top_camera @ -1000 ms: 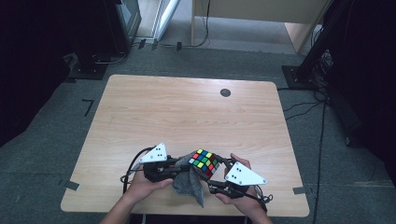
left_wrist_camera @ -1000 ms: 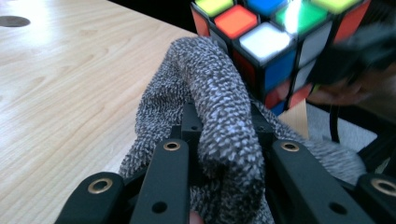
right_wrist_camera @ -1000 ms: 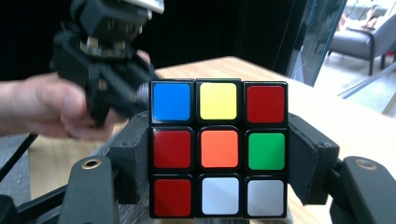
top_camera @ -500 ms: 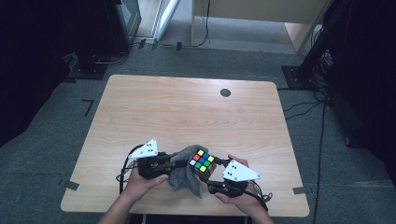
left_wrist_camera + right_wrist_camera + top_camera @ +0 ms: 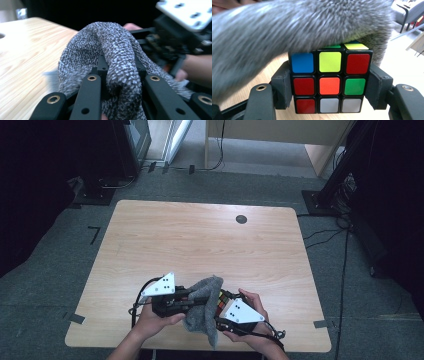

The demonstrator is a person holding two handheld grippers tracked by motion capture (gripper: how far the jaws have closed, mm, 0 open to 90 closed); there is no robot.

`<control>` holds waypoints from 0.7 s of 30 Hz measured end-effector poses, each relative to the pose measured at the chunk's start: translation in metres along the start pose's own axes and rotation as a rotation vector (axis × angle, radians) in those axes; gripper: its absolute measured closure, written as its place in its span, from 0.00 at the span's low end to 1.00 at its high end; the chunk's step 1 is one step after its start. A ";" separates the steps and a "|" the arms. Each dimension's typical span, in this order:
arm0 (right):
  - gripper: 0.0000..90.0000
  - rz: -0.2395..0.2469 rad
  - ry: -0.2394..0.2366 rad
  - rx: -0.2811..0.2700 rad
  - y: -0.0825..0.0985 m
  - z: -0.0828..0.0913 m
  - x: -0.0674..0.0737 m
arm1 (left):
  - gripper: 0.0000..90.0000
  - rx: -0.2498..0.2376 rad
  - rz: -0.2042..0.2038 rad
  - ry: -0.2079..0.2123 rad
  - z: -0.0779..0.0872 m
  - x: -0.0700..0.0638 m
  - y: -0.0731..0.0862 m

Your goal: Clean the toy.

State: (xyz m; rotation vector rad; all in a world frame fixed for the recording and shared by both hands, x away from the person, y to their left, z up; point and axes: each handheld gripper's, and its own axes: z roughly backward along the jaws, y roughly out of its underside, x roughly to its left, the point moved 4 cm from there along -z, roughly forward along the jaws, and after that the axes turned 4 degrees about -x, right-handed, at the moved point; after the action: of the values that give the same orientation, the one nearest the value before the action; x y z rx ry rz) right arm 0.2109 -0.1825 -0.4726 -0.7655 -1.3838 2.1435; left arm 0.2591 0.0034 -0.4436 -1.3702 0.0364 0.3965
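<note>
While a wipe is in hand: a scrambled puzzle cube is being rubbed with a cloth at the near edge of a pale wooden table (image 5: 200,235).

High view: the left gripper (image 5: 187,304) is clenched on a grey knitted cloth (image 5: 202,307), which is draped over the multicoloured plastic puzzle cube (image 5: 221,301). The cube is gripped by the right gripper (image 5: 220,312), just above the tabletop, between the two hands.

Left gripper view: a fold of the cloth (image 5: 110,57) is pinched tight between the black jaws, with the rest bunched ahead towards the other gripper (image 5: 180,32).

Right gripper view: the cube (image 5: 329,81) is clamped squarely by its side faces between the pads, its top covered by the blurred cloth (image 5: 287,30).

Risk: the cube could be pushed or twisted out of the pads if the cloth is dragged too hard, since the hold rests on smooth plastic sides.

Risk: the cloth could slip free, as only a fold of it is pinched.
</note>
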 end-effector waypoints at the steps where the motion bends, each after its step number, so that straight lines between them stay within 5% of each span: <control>1: 0.38 0.002 -0.002 -0.007 -0.001 0.001 -0.001 | 0.85 -0.003 0.022 -0.013 0.002 0.004 0.000; 4: 0.38 -0.004 -0.002 -0.017 -0.002 0.001 -0.001 | 0.85 -0.001 0.019 0.002 0.002 0.001 -0.001; 6: 0.38 0.001 -0.003 -0.007 -0.001 -0.001 0.000 | 0.84 0.013 -0.026 0.030 -0.004 -0.010 -0.002; 8: 0.38 0.008 -0.001 0.003 0.000 -0.003 0.002 | 0.84 0.025 -0.055 0.001 -0.008 -0.013 -0.002; 13: 0.38 0.005 0.019 -0.001 0.000 0.000 -0.002 | 0.85 0.017 0.055 -0.073 0.002 0.012 0.004; 15: 0.38 -0.003 0.015 -0.008 -0.001 0.001 -0.003 | 0.85 -0.003 0.081 -0.039 0.003 0.011 0.004; 18: 0.38 -0.004 0.006 -0.010 -0.002 -0.001 0.000 | 0.84 -0.003 0.000 0.043 -0.004 -0.008 -0.001; 19: 0.38 -0.001 0.007 -0.006 -0.001 -0.002 0.000 | 0.84 0.006 -0.034 0.026 -0.006 -0.011 -0.001; 21: 0.38 0.001 0.016 -0.001 -0.001 -0.001 -0.001 | 0.84 0.010 -0.029 -0.004 -0.006 -0.007 -0.001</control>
State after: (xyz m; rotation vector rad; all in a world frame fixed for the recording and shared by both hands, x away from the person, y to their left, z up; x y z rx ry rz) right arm 0.2120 -0.1819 -0.4720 -0.7831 -1.3767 2.1331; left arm 0.2538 -0.0046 -0.4421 -1.3588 0.0149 0.3741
